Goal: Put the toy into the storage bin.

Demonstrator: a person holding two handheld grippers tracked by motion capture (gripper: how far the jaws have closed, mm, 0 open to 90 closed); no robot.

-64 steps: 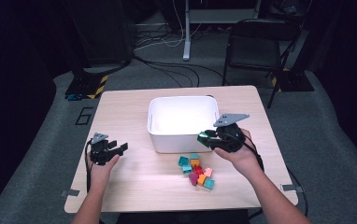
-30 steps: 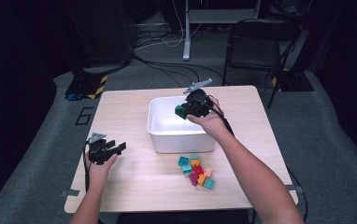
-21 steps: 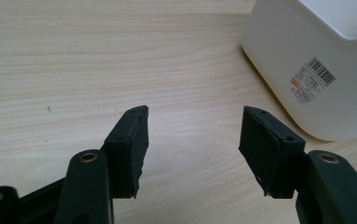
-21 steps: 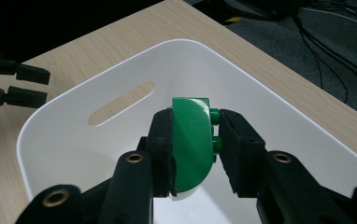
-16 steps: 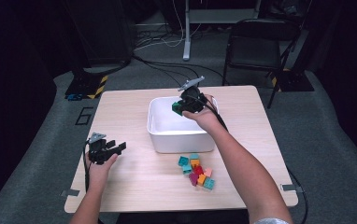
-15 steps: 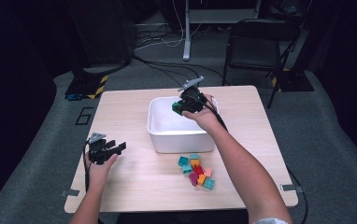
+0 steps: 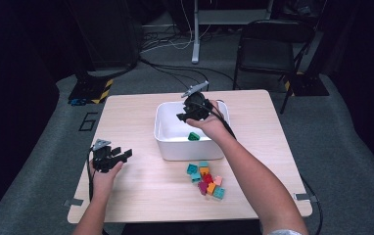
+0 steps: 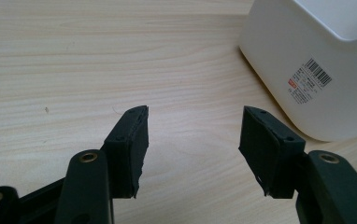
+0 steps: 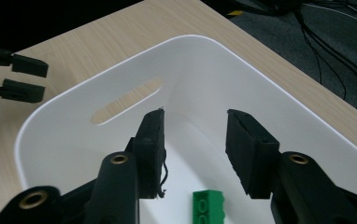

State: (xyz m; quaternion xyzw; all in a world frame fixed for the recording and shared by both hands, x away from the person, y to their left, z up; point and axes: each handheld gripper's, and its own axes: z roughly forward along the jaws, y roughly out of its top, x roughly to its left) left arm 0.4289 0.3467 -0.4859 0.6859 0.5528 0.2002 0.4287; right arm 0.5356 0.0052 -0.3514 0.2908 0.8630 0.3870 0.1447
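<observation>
Jaws of our right gripper (image 9: 193,149) have just been opening, and nothing is between them now: the green brick (image 9: 208,208) lies under them on the floor of the white bin (image 9: 242,79), free of both pads. In the high view this brick (image 7: 193,136) rests inside the bin (image 7: 165,142), toward its near wall, while the right gripper (image 7: 189,112) hangs above the far half of the bin. We judge that the brick was let go on purpose here, so that it falls inside the walls and cannot roll away.

The bin stands about in the middle of the table (image 7: 136,191), a little toward the far edge. Between the bin and the near edge of the table waits a small heap of other bricks (image 7: 204,178), teal, orange, red and pink, touching each other. We think they are kept close to the bin so that each trip of the right gripper is short.

Our left gripper (image 7: 110,157) rests near the left edge of the table, well apart from the heap. Its jaws (image 8: 193,140) are spread and hold nothing; only bare wood shows between them, with a wall of the bin beside. It seems parked there to keep out of the way.
</observation>
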